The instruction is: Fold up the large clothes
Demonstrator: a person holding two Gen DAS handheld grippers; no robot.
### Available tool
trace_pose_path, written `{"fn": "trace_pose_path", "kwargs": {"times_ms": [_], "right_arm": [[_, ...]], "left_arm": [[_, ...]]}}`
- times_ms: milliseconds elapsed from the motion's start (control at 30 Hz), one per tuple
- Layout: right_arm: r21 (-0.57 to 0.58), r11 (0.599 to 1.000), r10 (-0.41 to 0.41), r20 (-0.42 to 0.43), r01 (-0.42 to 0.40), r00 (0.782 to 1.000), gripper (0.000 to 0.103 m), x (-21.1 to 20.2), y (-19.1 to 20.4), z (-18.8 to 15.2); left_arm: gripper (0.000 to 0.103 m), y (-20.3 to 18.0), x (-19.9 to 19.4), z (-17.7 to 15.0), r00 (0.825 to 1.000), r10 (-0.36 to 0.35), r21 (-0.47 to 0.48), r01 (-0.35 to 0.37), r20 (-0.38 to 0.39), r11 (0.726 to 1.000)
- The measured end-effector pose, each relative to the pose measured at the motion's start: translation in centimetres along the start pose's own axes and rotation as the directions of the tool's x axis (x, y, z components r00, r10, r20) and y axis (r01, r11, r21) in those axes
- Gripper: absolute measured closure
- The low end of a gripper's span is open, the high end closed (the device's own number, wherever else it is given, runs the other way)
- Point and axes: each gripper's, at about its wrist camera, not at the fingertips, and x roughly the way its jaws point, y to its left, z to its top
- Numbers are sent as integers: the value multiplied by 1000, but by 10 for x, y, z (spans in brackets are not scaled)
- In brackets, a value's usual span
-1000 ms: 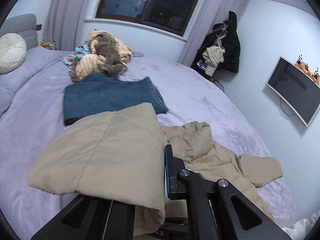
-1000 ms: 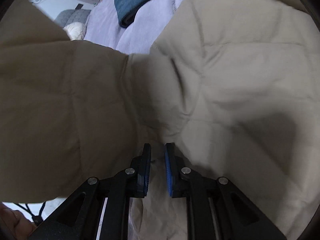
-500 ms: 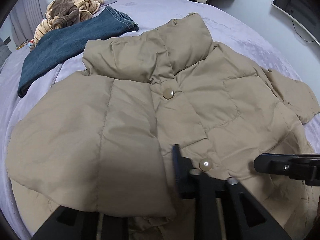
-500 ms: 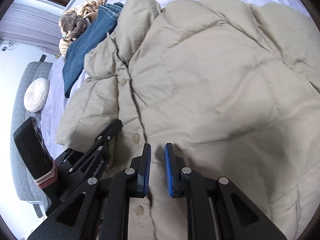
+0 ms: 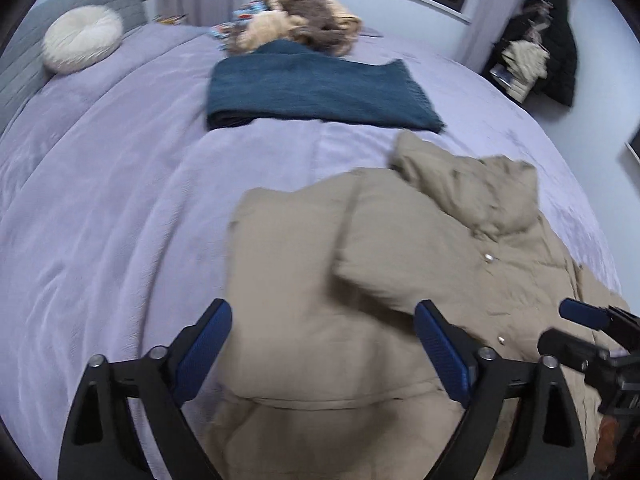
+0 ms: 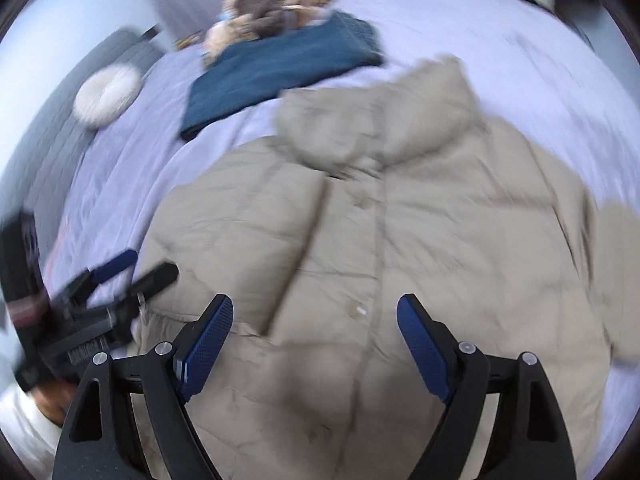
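The beige quilted puffer jacket (image 5: 400, 280) lies front-up on the lavender bedspread (image 5: 120, 200), its long axis running from the hem near the cameras to the puffy collar (image 5: 480, 192), which points away toward the folded dark-blue denim garment (image 5: 316, 84) and the heap of brown and tan knitwear (image 5: 304, 20) behind it. One sleeve is folded across the chest, beside the line of pale snap buttons (image 5: 489, 257). The left tongs (image 5: 320, 354) hover spread wide over the jacket's lower part, holding nothing; the right tongs (image 6: 314, 346) are likewise spread wide above the hem, empty. In the left wrist view the right tongs show only as blurred tips at the right edge, and in the right wrist view the left tongs appear smeared at the left edge. The jacket's hem is hidden under both tongs, and its far sleeve is cut off and blurred in the right wrist view. A round cream cushion (image 5: 82, 42) rests near the grey headboard (image 5: 24, 60).
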Motion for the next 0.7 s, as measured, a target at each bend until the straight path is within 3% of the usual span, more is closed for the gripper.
{"fn": "trace_pose_path", "kwargs": {"times_ms": [67, 100, 167, 233, 267, 300, 333, 367, 400, 500, 633, 700], "right_arm": [[-163, 985, -52, 9, 52, 999, 15, 14, 41, 8], [-233, 969, -82, 14, 83, 997, 15, 20, 58, 7], [-380, 910, -167, 35, 167, 985, 15, 42, 95, 8], [-465, 852, -237, 70, 242, 969, 15, 61, 116, 7], [-478, 833, -266, 95, 278, 959, 17, 68, 121, 10], [-467, 829, -288, 116, 308, 950, 30, 71, 121, 13], [-425, 846, -298, 125, 323, 946, 45, 72, 114, 19], [-364, 878, -287, 116, 310, 951, 93, 68, 102, 25], [-277, 918, -266, 103, 284, 958, 97, 62, 84, 30], [-44, 978, -200, 96, 205, 975, 97, 41, 30, 30], [226, 973, -56, 21, 50, 998, 96, 38, -41, 11], [326, 945, -27, -33, 36, 999, 72, 40, -66, -1]], "left_arm": [[27, 25, 10, -3, 997, 57, -49, -59, -44, 997], [35, 34, 17, -6, 995, 80, -56, -83, -59, 995], [46, 38, 34, -14, 986, 132, -24, -135, -98, 991], [46, 39, 45, -20, 981, 155, -11, -158, -113, 987], [46, 40, 48, -23, 981, 154, -12, -157, -116, 988], [46, 40, 51, -26, 981, 156, -14, -159, -119, 987], [46, 39, 52, -27, 981, 157, -15, -160, -116, 987], [46, 38, 53, -28, 981, 158, -16, -161, -113, 987], [46, 38, 53, -28, 981, 158, -16, -161, -116, 987], [46, 37, 55, -31, 981, 155, -10, -157, -114, 987], [46, 34, 57, -26, 978, 166, 12, -166, -124, 986], [46, 32, 50, -19, 979, 163, 18, -162, -121, 987]]}}
